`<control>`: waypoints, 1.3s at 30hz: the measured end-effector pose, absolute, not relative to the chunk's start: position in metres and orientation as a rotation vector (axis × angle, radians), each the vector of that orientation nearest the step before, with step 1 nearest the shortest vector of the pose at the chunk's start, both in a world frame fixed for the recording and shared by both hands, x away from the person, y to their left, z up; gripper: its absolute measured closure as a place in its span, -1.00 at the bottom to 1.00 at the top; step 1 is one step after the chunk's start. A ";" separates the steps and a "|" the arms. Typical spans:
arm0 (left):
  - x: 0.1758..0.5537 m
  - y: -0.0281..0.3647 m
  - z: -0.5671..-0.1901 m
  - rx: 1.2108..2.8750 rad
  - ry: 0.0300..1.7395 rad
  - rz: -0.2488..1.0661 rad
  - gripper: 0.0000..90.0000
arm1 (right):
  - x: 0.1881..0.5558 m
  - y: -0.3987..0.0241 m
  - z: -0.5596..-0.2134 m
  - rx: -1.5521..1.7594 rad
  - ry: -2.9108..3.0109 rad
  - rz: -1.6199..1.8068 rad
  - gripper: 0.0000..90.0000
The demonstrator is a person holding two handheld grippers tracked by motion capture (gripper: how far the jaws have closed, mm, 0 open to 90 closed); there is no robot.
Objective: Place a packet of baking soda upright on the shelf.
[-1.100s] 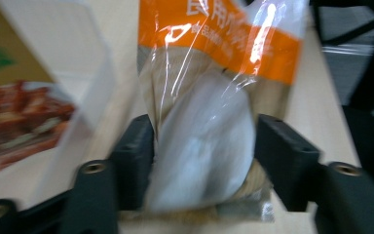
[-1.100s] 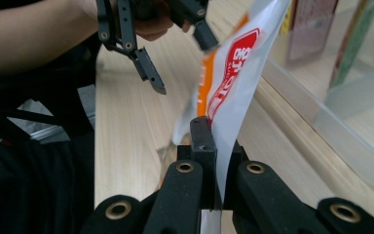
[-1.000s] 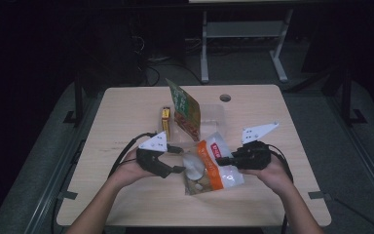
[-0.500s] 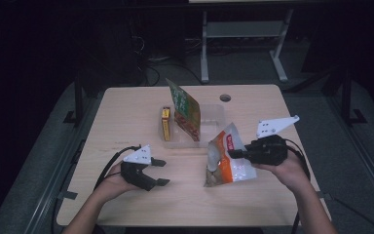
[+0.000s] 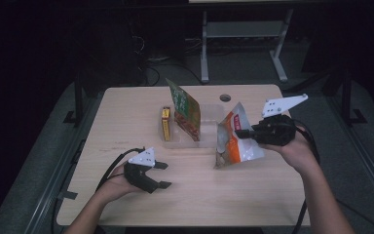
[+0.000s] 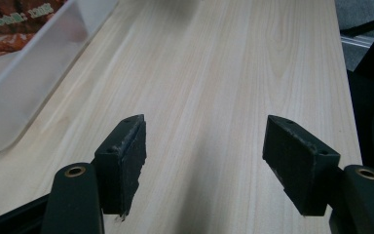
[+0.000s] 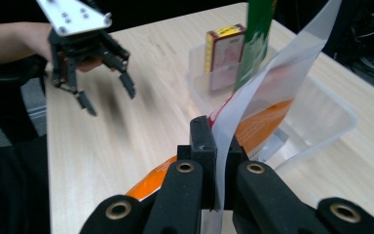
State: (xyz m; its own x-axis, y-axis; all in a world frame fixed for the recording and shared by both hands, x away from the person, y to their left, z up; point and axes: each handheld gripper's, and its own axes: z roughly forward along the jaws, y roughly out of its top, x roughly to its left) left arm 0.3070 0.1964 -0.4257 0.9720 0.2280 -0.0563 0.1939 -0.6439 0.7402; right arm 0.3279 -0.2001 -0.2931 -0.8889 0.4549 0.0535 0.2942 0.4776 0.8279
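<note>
One orange-and-white snack bag (image 5: 234,139) hangs pinched at its upper edge between the jaws of the right gripper (image 5: 243,132), its bottom corner touching or just above the table (image 5: 126,112) near the middle of the right half (the right gripper view shows the jaws clamped tight on the bag's clear seal strip). The left gripper (image 5: 161,174) rests low over the table toward the near left corner, its two jaws standing wide apart with nothing between them; only bare wood grain lies ahead of them in the left gripper view.

One clear plastic bin (image 5: 209,141) sits at the table's centre, toward the far edge. Two things stand in it: one small yellow-and-red box (image 5: 166,123) upright at its left end, and one tall green-and-brown packet (image 5: 184,108) leaning beside it. The held bag is just to the right of the bin's near right corner. Two hands in all, one gripper each.
</note>
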 end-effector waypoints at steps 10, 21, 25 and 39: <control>0.308 0.197 -0.426 2.295 0.279 0.055 -0.30 | 0.359 -0.188 -0.270 0.655 2.522 1.306 1.00; 0.306 0.193 -0.430 2.291 0.290 0.037 -0.30 | 0.399 -0.172 -0.255 0.669 2.547 1.193 1.00; 0.306 0.193 -0.430 2.291 0.294 0.033 -0.30 | 0.411 -0.166 -0.254 0.678 2.565 1.125 1.00; 0.306 0.192 -0.431 2.301 0.288 0.025 -0.32 | 0.437 -0.152 -0.276 0.716 2.621 0.970 1.00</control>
